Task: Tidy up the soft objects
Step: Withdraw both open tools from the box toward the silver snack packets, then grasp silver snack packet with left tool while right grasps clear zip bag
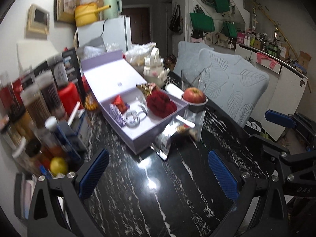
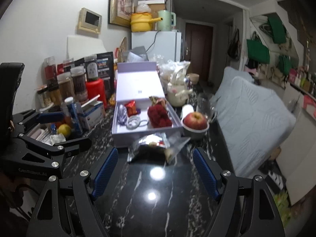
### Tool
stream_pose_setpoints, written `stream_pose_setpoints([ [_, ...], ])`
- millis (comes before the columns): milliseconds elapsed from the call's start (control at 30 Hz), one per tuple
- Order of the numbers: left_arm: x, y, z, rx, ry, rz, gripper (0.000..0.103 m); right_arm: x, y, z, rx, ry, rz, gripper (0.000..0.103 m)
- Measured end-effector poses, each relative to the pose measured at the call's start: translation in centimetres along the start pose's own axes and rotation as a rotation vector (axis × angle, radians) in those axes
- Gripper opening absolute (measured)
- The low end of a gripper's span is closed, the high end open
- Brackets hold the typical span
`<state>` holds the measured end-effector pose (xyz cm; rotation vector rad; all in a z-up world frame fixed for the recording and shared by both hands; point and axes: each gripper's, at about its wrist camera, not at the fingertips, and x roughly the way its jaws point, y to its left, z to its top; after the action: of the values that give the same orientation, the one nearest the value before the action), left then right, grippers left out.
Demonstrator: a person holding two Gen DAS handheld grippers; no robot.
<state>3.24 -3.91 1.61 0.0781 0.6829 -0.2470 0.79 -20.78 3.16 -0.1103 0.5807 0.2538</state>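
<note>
An open lilac box (image 1: 138,138) (image 2: 126,140) lies on the black marble table (image 1: 177,197). Inside it are a fluffy dark red ball (image 1: 161,103) (image 2: 159,115), a purple-and-white scrunchie (image 1: 116,114) (image 2: 122,115), an orange wrapper (image 1: 120,102) and a clear ring (image 1: 132,119). Silver foil packets (image 1: 164,144) (image 2: 154,144) and a clear snack bag (image 1: 187,126) lie just in front of the box. My left gripper (image 1: 158,169) is open and empty over bare table, short of the packets. My right gripper (image 2: 156,167) is also open and empty, with the packets just beyond its fingertips.
An apple in a small bowl (image 1: 194,95) (image 2: 195,121) stands right of the box. Jars, bottles and a lemon (image 1: 58,165) crowd the left edge. A white teapot (image 1: 155,69) stands behind the box, and chairs with grey covers (image 1: 233,86) line the right side.
</note>
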Motion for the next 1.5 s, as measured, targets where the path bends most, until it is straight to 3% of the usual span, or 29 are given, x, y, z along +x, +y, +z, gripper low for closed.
stream_pose_setpoints([
  [533, 6.1, 1.7, -4.7, -0.084, 0.106, -0.064, 0.102, 6.0, 0.2, -4.9, 0.028, 0.090, 0.026, 0.079],
  [1000, 11.6, 3.1, -3.2, -0.086, 0.145, -0.089, 0.102, 12.5, -1.8, -4.1, 0.067, 0.158, 0.053, 0.079],
  [1500, 15.1, 2.9, -1.0, -0.063, 0.141, -0.116, 0.102, 18.7, -5.5, -2.6, 0.062, 0.205, 0.026, 0.079],
])
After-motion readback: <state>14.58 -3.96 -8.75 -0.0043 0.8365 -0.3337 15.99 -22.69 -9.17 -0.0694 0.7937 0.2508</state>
